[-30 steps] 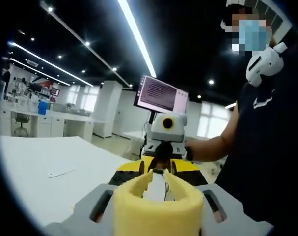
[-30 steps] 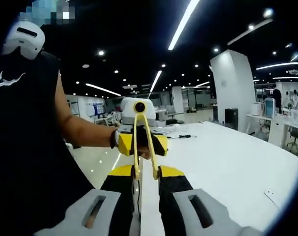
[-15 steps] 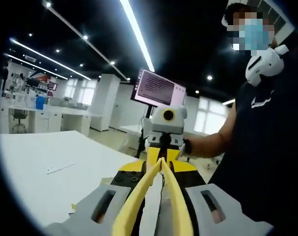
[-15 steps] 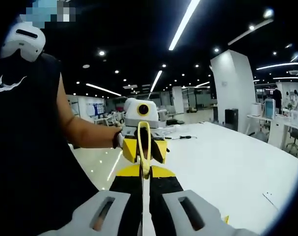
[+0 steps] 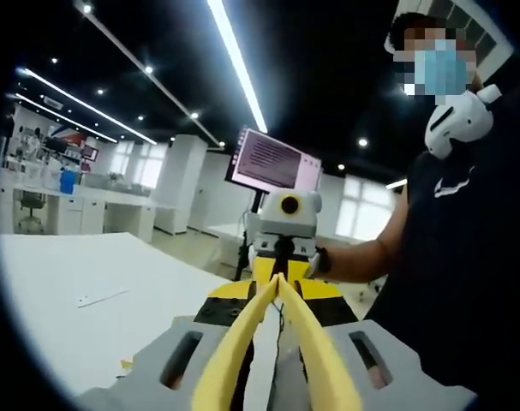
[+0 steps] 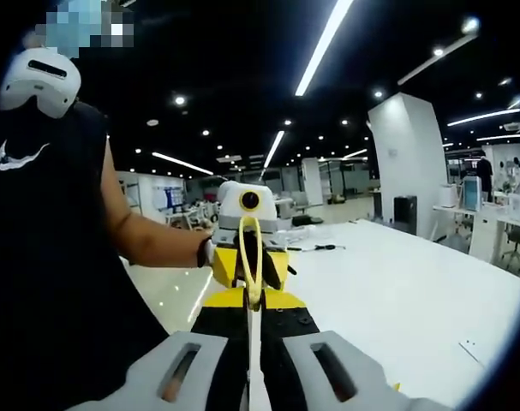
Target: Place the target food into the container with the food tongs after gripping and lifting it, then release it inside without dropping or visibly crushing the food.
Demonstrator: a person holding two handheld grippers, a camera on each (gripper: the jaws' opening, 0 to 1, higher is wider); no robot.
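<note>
Yellow tongs (image 5: 281,330), slim and tapering, arms meeting at the tips, are pinched between both tools' pressed-together jaws above the white table (image 6: 414,300).

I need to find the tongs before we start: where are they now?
The yellow tongs sit between the two grippers, held off the white table: legs in the left gripper, looped end in the right gripper.

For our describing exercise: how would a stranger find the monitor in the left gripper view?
Start at the long white table and look past its far edge. Above the right gripper, the monitor stands raised on a pole. It is the lone lit screen, pinkish with lines of text.
</note>
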